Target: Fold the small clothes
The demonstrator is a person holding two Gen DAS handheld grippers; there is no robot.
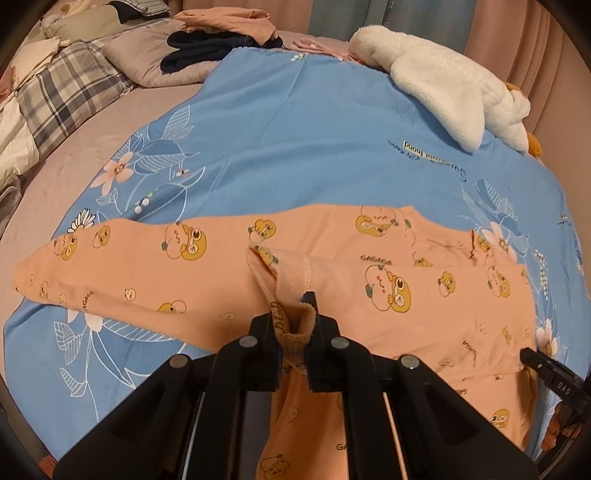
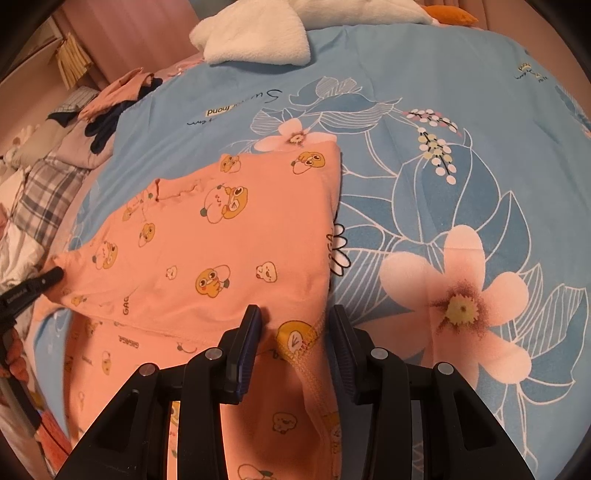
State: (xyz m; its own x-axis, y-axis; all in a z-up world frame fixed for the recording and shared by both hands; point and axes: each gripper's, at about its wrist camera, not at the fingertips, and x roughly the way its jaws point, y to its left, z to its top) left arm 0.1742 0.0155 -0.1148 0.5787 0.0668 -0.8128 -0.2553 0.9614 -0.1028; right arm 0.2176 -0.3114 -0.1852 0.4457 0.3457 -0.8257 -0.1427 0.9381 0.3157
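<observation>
A peach garment [image 1: 155, 269] printed with yellow cartoon ducks lies spread on a blue floral sheet [image 1: 295, 129]. My left gripper [image 1: 295, 321] is shut on a bunched cuff of it, lifted a little over the middle of the cloth. In the right wrist view the same garment [image 2: 221, 251] lies partly folded, and its stitched hem corner [image 2: 295, 339] sits between the parted fingers of my right gripper [image 2: 295, 321], which is open and not pinching it. The left gripper [image 2: 48, 277] shows at that view's left edge; the right gripper [image 1: 532, 358] shows at the cloth's right edge.
A white fluffy plush [image 1: 443, 81] with orange parts lies at the sheet's far side. Plaid pillows [image 1: 66, 92], dark clothes [image 1: 207, 48] and a folded pink garment [image 1: 229, 18] sit at the far left. Pink curtains [image 1: 517, 33] hang behind.
</observation>
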